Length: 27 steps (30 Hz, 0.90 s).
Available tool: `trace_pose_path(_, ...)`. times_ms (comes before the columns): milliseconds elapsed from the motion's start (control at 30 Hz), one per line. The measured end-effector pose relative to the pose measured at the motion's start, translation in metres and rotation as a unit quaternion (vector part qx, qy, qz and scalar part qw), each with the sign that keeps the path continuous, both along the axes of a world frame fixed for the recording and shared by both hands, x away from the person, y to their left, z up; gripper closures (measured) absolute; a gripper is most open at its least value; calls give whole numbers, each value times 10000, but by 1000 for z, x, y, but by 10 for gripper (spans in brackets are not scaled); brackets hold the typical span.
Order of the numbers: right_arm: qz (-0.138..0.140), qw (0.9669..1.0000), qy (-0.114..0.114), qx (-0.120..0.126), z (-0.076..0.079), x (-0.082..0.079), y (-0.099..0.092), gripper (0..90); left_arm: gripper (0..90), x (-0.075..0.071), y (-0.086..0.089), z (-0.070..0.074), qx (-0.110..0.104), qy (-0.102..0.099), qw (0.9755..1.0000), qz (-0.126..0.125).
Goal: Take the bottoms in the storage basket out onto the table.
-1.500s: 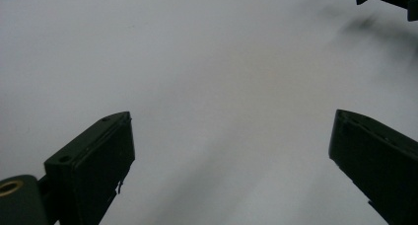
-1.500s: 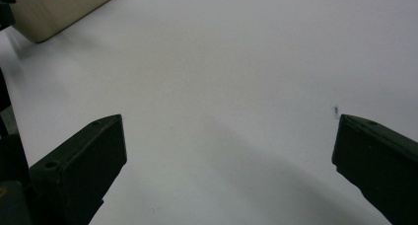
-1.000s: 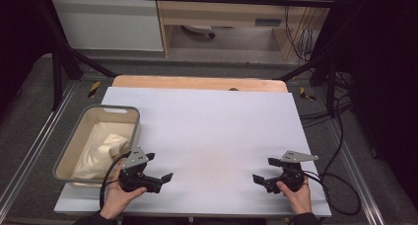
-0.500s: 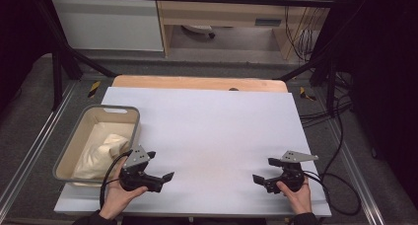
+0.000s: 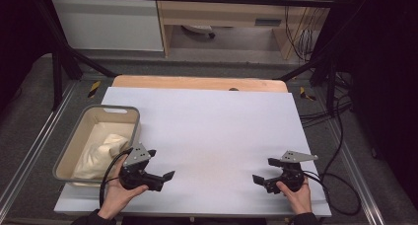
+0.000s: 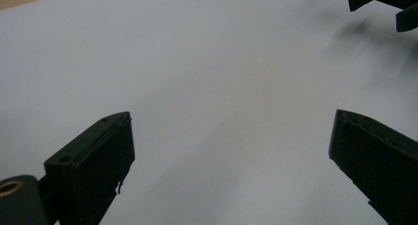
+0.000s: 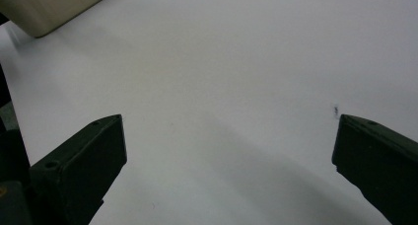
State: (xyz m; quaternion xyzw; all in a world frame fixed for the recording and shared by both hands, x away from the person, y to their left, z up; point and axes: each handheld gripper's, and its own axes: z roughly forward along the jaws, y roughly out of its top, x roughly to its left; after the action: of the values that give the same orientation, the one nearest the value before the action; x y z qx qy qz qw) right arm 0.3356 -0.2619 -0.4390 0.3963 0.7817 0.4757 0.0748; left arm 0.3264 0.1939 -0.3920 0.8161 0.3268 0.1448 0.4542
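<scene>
Bin [image 5: 74, 141] with cloth [image 5: 101, 153] sits at lower left of the frame, just beside your left gripper [image 5: 160, 171]. Your right gripper [image 5: 260, 179] is lower right. Both grippers gape wide, holding nothing.

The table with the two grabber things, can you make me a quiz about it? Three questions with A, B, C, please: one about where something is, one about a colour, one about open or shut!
1. Where is the bin?
A. at the table's left edge, beside the left gripper
B. in the middle of the table
C. beside the right gripper

2. What colour is the cloth in the bin?
A. red
B. cream
C. blue

3. How are the left gripper's jaws?
A. wide open, holding nothing
B. shut on the cloth
C. shut on a cup

Answers:
1. A, since the high view shows the bin on the left side of the white table, next to the left gripper.
2. B, since the crumpled cloth looks pale cream.
3. A, since the left gripper view shows both jaws far apart with bare table between them.
</scene>
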Motion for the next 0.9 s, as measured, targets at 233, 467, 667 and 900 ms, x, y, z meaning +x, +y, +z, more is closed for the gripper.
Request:
trace_pose_path(233, -3, 10000, 7, -19, 0, 0, 0, 5, 31, 0, 0, 7, 57, -21, 10000, -8)
trace_pose_path(467, -3, 10000, 17, -24, -1, 1, 1, 5, 30, 1, 2, 15, 56, -79, 10000, 22)
trace_pose_path(667, 2, 10000, 10, -34, -1, 1, 1, 5, 29, 2, 2, 22, 109, -130, 9999, 33)
trace_pose_path(900, -4, 10000, 18, -27, 0, 0, 1, 5, 28, 3, 3, 29, 225, -166, 9996, 69)
